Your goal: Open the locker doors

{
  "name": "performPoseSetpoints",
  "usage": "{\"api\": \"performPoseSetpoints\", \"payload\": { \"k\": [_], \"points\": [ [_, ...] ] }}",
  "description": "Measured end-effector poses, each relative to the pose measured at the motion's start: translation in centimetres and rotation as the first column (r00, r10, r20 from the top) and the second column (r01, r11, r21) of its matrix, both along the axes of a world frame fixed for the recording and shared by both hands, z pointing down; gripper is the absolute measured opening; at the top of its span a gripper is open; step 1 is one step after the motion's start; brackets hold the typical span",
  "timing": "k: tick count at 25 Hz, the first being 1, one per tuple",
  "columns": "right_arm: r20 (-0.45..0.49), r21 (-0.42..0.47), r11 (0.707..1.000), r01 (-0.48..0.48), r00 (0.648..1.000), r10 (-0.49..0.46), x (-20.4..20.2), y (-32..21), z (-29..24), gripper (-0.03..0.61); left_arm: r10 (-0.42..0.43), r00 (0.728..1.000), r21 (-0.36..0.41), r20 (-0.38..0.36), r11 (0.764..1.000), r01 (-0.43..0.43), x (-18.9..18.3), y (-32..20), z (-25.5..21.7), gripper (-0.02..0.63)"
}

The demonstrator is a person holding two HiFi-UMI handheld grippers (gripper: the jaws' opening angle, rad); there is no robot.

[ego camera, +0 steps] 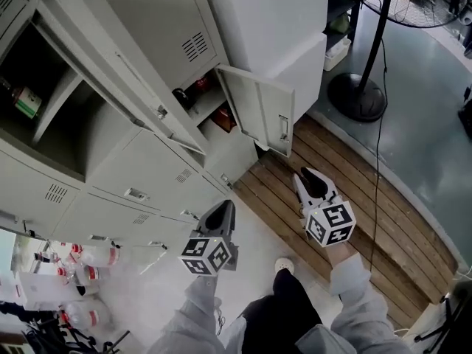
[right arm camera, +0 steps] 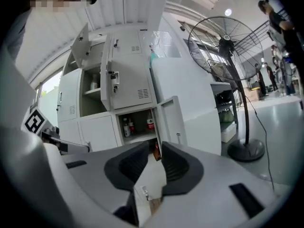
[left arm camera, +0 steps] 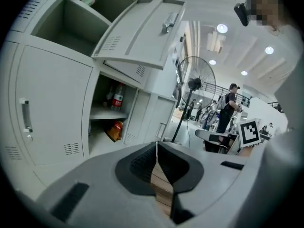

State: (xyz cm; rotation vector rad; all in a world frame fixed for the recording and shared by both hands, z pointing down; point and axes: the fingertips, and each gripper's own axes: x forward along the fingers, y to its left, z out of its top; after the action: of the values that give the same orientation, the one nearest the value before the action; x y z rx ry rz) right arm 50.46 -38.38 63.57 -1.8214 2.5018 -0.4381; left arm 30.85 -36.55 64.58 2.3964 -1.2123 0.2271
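At upper left of head view, grey lockers (ego camera: 140, 164) fill most of the frame, seen from steeply above.

- Wood floor (ego camera: 369, 198): slatted, runs diagonally along the locker base. Both grippers hang over or near it.
- Fan (ego camera: 358, 94): pedestal type, round base on grey floor beyond the wood, well apart from the lockers. Its cage shows in R gripper view (right arm camera: 223, 42) and, farther off, in L gripper view (left arm camera: 194, 82).
- Upper door (ego camera: 147, 21): vented, swung out. In L gripper view (left arm camera: 142, 37) it juts overhead w/ handle at its free edge; cf. R gripper view (right arm camera: 128, 84).
- Lower door (ego camera: 258, 109): swung out at the bank's end nearest the fan, also in R gripper view (right arm camera: 171, 120). Its compartment holds bottles (right arm camera: 137, 126) on a shelf.
- Closed doors: the row beside and below the open ones, w/ handles flush.
- L gripper (ego camera: 223, 209): tips clenched together, nothing between them (left arm camera: 156, 146). Points at the lockers, apart from every door.
- R gripper (ego camera: 304, 175): jaws slightly parted, released, gripping nothing (right arm camera: 156, 148). Aimed toward lower door, not touching it.
- Orange packet (left arm camera: 114, 129): under the bottle shelf.
- Bkgd: a person (left arm camera: 228, 108) stands far off.
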Motion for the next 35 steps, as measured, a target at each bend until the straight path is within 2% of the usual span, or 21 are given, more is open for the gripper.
{"api": "performPoseSetpoints", "payload": {
  "k": [2,6,10,15,22,26,29,32,35],
  "points": [
    [0.016,-0.026,0.999,-0.024,1.000,0.025,-0.8,1.8,-1.4,0.069,-0.019,0.999,-0.001,-0.037,1.000,0.019,-1.0,1.8,-1.5,0.014],
    [-0.050,-0.051,0.998,-0.045,0.998,0.043,-3.0,5.2,-4.2,0.069,-0.030,0.996,0.020,-0.083,0.999,0.031,-3.5,5.7,-4.7,0.013],
    [-0.011,-0.041,0.999,-0.023,1.000,0.023,-6.3,9.5,-8.0,0.069,-0.043,0.994,0.051,-0.098,0.998,0.048,-6.8,9.8,-7.8,0.014],
    [-0.025,-0.020,1.000,0.008,1.000,-0.008,-10.5,14.7,-12.2,0.069,-0.093,0.986,0.084,-0.138,0.991,0.105,-10.3,15.1,-11.5,0.014],
    [-0.054,0.012,0.991,0.136,0.989,-0.135,-16.5,20.7,-17.0,0.067,-0.156,0.986,0.159,-0.059,0.974,0.164,-14.5,21.9,-15.6,0.014],
    [-0.081,0.033,0.970,0.242,0.968,-0.239,-19.7,22.8,-19.0,0.066,-0.214,0.977,0.191,-0.011,0.958,0.213,-16.0,24.6,-17.8,0.014],
    [-0.082,0.040,0.950,0.311,0.948,-0.307,-22.1,23.7,-20.0,0.002,-0.266,0.964,0.217,-0.024,0.940,0.265,-16.9,25.9,-19.8,0.014],
    [-0.041,0.037,0.910,0.413,0.911,-0.411,-24.7,24.2,-20.7,0.002,-0.356,0.934,0.226,-0.035,0.908,0.354,-18.6,26.4,-21.3,0.013],
    [-0.058,0.033,0.871,0.490,0.871,-0.488,-26.3,24.2,-21.1,0.002,-0.431,0.901,0.228,-0.047,0.874,0.429,-20.1,26.9,-22.0,0.012]
  ]
}}
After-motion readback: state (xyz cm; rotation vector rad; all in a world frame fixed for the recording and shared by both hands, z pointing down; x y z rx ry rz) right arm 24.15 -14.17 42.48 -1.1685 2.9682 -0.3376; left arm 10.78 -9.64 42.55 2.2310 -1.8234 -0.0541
